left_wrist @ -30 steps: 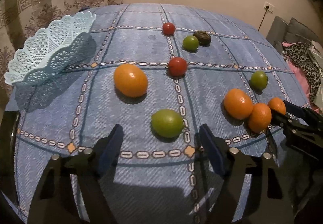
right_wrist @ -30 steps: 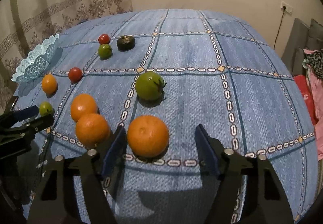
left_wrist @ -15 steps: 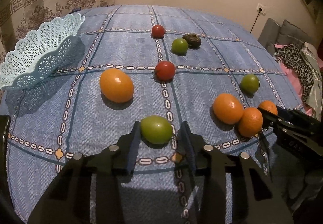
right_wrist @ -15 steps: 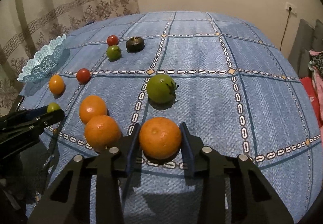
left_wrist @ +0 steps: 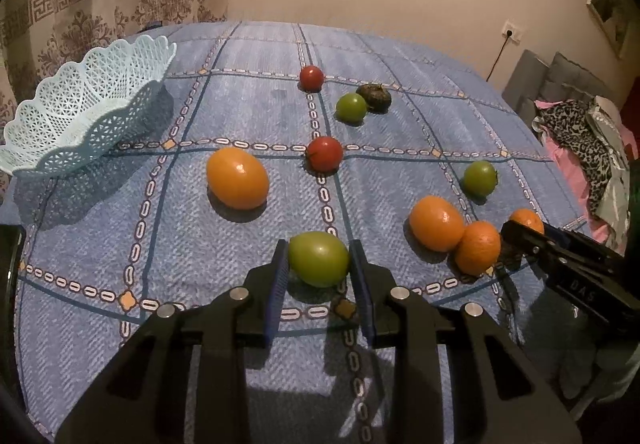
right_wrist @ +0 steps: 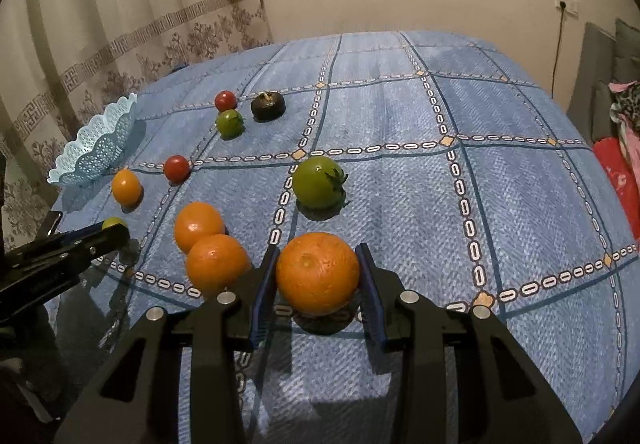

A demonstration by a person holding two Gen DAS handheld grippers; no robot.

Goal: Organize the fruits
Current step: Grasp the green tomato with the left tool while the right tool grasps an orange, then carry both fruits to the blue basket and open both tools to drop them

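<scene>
My left gripper (left_wrist: 318,264) is shut on a green fruit (left_wrist: 319,258), lifted a little above the blue cloth. An orange (right_wrist: 318,272) is clamped in my right gripper (right_wrist: 318,276), also just off the cloth. A light blue lattice basket (left_wrist: 80,111) stands at the far left and also shows as the basket (right_wrist: 96,147) in the right wrist view. Loose on the cloth lie a large orange fruit (left_wrist: 237,177), two oranges (left_wrist: 436,223) touching each other, two red tomatoes (left_wrist: 325,153), two green tomatoes (left_wrist: 479,178) and a dark fruit (left_wrist: 374,95).
The blue patterned cloth (right_wrist: 500,203) covers the whole table. A grey sofa with clothes (left_wrist: 580,123) stands past the right edge. Curtains (right_wrist: 100,23) hang behind the basket. A wall socket with a cable (right_wrist: 564,5) is at the back right.
Both grippers went from wide open to shut, the left on the green fruit and the right on the orange. Both have risen slightly, carrying their fruit.
</scene>
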